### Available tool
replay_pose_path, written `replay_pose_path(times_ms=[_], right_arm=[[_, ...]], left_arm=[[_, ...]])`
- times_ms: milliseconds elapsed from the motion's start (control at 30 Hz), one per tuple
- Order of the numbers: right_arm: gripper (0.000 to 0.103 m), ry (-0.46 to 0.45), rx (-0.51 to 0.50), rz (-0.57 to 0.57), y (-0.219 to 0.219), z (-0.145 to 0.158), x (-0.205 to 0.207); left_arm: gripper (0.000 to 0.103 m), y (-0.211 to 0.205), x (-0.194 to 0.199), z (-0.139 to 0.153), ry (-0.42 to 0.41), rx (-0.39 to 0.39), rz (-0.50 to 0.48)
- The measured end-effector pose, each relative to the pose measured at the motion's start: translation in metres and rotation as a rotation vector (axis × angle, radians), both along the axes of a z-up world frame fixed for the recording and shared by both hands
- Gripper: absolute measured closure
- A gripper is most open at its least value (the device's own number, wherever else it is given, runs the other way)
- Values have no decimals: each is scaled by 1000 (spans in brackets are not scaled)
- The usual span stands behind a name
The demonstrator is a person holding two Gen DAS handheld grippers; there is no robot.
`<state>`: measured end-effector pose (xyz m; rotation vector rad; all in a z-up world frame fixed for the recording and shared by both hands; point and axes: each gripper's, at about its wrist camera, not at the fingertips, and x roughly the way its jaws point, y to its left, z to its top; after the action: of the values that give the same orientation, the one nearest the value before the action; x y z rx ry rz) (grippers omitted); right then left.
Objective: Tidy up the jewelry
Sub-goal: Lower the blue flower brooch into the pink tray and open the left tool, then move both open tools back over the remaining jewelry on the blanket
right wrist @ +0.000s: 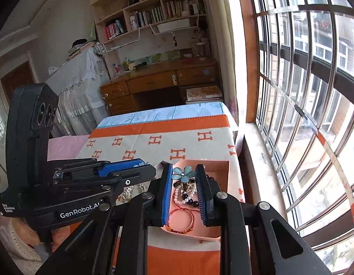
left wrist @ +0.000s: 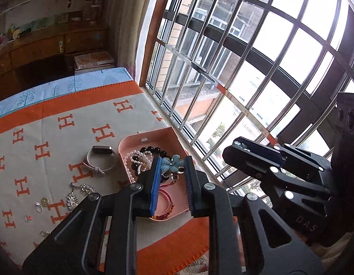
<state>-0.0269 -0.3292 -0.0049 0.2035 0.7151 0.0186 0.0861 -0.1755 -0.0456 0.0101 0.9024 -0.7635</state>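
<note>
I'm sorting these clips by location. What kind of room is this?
Most likely a bedroom or study in a home. A wooden desk stands under shelves of books, and the jewelry tray sits on a blanket-covered surface, perhaps a bed, beside a barred window.

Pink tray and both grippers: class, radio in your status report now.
Left gripper and right gripper part open, empty, above pink tray. Tray holds beads, flower clip. Watch, brooches on cloth. Nothing blocking.
</note>
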Motion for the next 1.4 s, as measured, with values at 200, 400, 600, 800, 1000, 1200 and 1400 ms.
replay_pose_path(times_ms=[200, 400, 600, 800, 1000, 1200, 1400], right_arm=[[83, 208, 106, -42, -15, -89, 5], [82, 304, 123, -74, -23, -132, 3], [70, 332, 160, -141, -23, -154, 24], [70, 323, 140, -134, -10, -157, 34], [70, 319, 126, -137, 0, -152, 30], [70, 316, 129, -134, 4, -149, 25], [70, 310, 120, -130, 9, -146, 22]], left_arm=[[86, -14, 4, -72, 115, 77, -11], [79, -16, 6, -107, 190, 99, -25], [42, -8, 8, -109, 211, 147, 6], [41, 5, -1, -102, 188, 132, 17], [41, 15, -11, -95, 151, 140, 26], [41, 25, -15, -92, 144, 140, 45], [41, 44, -18, -93, 149, 140, 71]])
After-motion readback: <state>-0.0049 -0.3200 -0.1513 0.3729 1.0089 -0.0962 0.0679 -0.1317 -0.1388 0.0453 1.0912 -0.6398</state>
